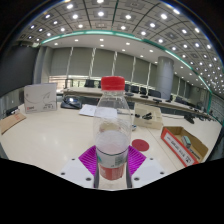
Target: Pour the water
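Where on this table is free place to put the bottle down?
Left of the bottle, bare table runs back to the white box. On the other side it is crowded: a red lid, a glass and a red-edged box. The gripper pinches the bottle.

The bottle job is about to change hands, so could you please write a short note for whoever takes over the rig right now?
Gripper: the fingers sit at either side of the clear bottle, which stands upright between the purple pads; whether they press on it cannot be told.
Bottle: red cap still on, some water in its lower part.
Table: a clear cup stands beyond the bottle to one side; a red disc lies near the bottle.
Done: the bottle is reached.
Left: uncap it, pour.
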